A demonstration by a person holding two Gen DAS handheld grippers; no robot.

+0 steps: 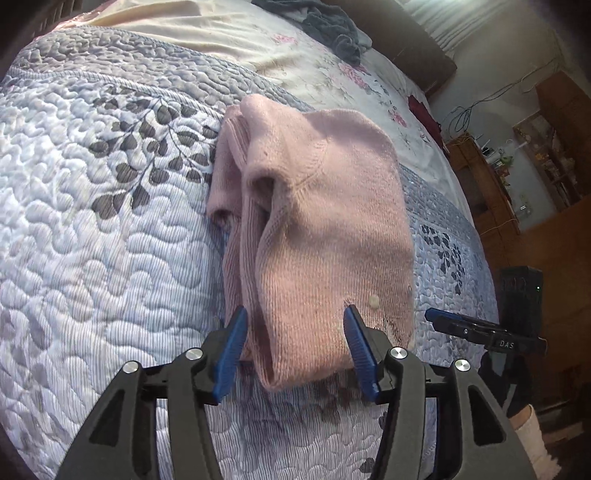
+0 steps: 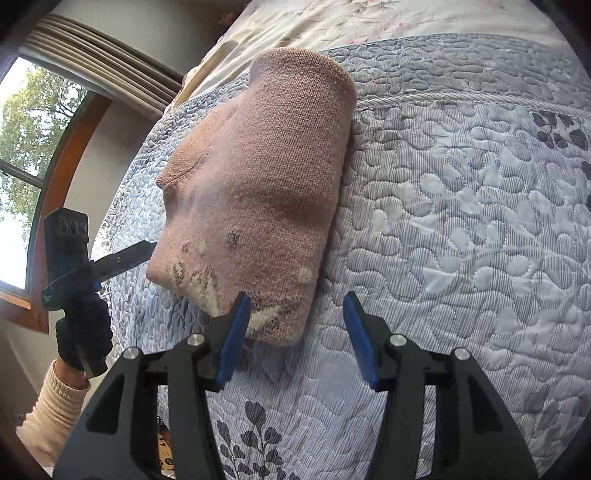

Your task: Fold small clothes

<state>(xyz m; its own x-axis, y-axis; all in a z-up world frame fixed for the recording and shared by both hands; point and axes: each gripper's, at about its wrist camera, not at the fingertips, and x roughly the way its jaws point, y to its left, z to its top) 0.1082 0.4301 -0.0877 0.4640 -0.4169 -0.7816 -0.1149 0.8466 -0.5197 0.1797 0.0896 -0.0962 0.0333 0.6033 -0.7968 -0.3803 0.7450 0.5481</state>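
A pink knitted sweater (image 1: 317, 206) lies folded into a thick oblong on the grey-blue quilted bedspread (image 1: 92, 221). My left gripper (image 1: 295, 325) is open, its blue fingers (image 1: 236, 336) standing on either side of the sweater's near end. In the right wrist view the same sweater (image 2: 258, 184) shows a floral knit pattern at its near edge. My right gripper (image 2: 297, 314) is open just off the sweater's near right corner, over the quilt (image 2: 461, 221). The left gripper (image 2: 144, 247), held by a gloved hand (image 2: 85, 332), sits at the sweater's left edge.
A heap of dark grey clothes (image 1: 328, 29) lies at the bed's far end on a cream floral sheet (image 1: 240, 40). A red item (image 1: 421, 107) sits near the bed's right edge. Wooden furniture (image 1: 517, 177) stands beyond it, and a window (image 2: 22, 147) beyond the other side.
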